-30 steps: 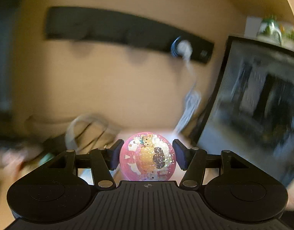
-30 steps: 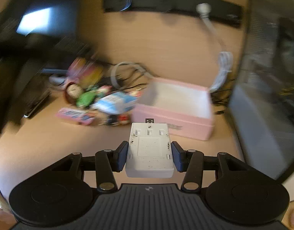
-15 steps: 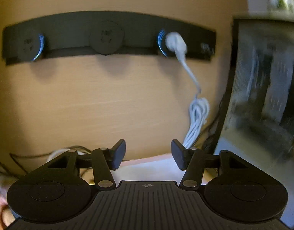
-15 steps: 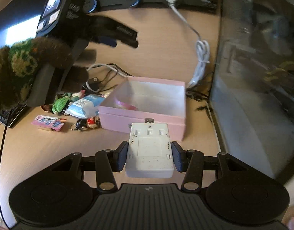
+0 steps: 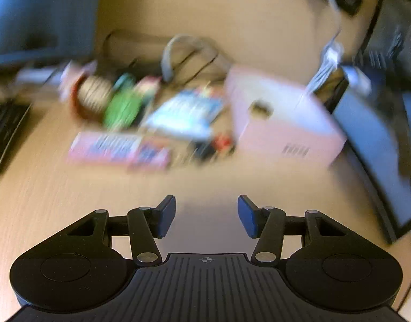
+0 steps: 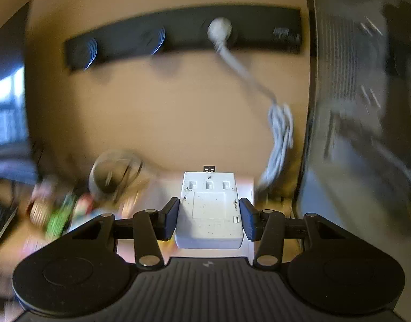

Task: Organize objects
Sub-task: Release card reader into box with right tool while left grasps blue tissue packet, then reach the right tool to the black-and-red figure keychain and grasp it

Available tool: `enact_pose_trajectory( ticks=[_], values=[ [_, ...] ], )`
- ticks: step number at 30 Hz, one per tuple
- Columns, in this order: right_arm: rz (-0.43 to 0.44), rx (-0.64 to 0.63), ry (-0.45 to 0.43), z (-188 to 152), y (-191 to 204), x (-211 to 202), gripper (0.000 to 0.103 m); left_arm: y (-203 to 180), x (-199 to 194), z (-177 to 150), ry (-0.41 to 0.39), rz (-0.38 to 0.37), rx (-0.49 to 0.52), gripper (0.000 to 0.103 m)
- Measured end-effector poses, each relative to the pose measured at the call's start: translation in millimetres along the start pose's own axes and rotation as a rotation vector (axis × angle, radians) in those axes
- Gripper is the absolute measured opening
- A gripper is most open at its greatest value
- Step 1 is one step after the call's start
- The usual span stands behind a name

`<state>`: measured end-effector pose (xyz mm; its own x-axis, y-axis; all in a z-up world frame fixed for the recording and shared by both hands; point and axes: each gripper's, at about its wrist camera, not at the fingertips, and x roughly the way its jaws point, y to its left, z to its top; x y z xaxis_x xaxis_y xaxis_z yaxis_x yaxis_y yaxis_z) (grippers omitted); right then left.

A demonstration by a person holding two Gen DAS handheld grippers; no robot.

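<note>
Right gripper (image 6: 208,216): you're clamping the white charger (image 6: 209,212), plug forward, above the pink box (image 5: 283,118), ready to drop.
Left gripper (image 5: 206,216): spread, empty, facing the table (image 5: 58,201) clutter.

A black power strip (image 6: 184,30) runs across the tan wall at twelve o'clock, with a white plug (image 6: 219,28) in it and a bundled white cable (image 6: 279,131) hanging toward three o'clock. A dark glass tank (image 6: 366,102) stands at three o'clock. A black keyboard (image 5: 4,131) lies at nine o'clock on the wooden desk (image 5: 58,201).
</note>
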<state>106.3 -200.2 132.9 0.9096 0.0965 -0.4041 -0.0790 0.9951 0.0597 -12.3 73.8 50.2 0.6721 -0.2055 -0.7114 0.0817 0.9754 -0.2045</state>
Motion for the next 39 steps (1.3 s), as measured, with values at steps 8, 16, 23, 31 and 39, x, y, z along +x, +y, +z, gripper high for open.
enact_pose_trajectory(
  ticks=[8, 16, 23, 31, 39],
  values=[
    [0.025, 0.081, 0.063, -15.3, 21.6, 20.7, 0.075, 40.8, -27.8, 4.2, -0.032, 0.075, 0.078, 0.056],
    [0.028, 0.015, 0.150, -75.6, 47.1, -46.3, 0.080, 20.1, 21.1, 91.4, -0.044, -0.047, 0.210, 0.056],
    [-0.087, -0.028, 0.186, -96.2, 33.3, -94.7, 0.085, -20.3, 111.9, 138.4, 0.043, -0.006, 0.404, 0.056],
    [-0.186, 0.012, 0.277, -122.8, 1.3, -124.6, 0.085, -20.3, 174.8, 143.5, 0.166, 0.034, 0.378, 0.063],
    [-0.152, -0.025, 0.290, -130.4, 4.1, -122.6, 0.088, -0.5, 153.3, 135.9, 0.142, 0.017, 0.257, 0.056]
  ],
)
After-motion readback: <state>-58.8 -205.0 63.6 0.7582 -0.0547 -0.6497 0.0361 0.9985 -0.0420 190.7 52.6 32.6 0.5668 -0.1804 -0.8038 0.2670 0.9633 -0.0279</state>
